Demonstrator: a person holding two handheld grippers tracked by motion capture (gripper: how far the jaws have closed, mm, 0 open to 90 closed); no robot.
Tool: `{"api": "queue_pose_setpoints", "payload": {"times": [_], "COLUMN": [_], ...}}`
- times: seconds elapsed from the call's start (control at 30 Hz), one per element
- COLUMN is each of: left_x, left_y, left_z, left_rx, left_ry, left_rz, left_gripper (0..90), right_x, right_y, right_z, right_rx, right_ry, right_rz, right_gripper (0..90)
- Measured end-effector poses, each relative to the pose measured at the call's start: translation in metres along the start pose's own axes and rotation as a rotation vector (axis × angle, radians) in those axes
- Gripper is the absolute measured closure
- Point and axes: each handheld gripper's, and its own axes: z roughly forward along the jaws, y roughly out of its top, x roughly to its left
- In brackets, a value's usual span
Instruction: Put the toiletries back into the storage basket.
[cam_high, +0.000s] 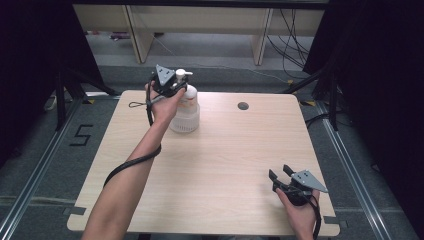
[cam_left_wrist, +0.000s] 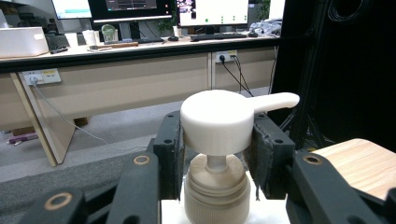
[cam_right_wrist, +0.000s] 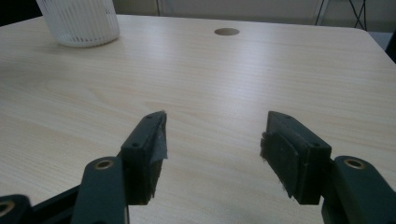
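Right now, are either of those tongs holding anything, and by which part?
The left tongs clamp the pump bottle by its white pump head, pads on both sides. The right tongs are open, holding nothing.

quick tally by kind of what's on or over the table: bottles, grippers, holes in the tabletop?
Pump bottle: 1
Grippers: 2, left gripper clamped on the bottle's pump head, right gripper open over bare table
Round hole in tabletop: 1
Total: 4
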Motion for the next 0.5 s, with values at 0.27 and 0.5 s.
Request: {"api": "queue_pose_setpoints", "payload": {"times": [0.27,0.5], "left_x": [-0.0001,0.0014], "left_y": [-0.002,-0.0048], "left_z": [0.0003,0.0003], "left_rx": [0.003,0.01], "left_ry": [-0.001,0.003], "left_rz": [0.003,0.004], "left_gripper": [59.0,59.0], "right_x": [-0.0007,-0.0001], "right_y": [0.0003,-0.0003], "right_z": [-0.0006,0.0005], "right_rx": [0.009,-0.011], "right_ry": [0.012,0.001], "right_rz": [-0.002,0.001], "right_gripper": [39.9,39.9]}}
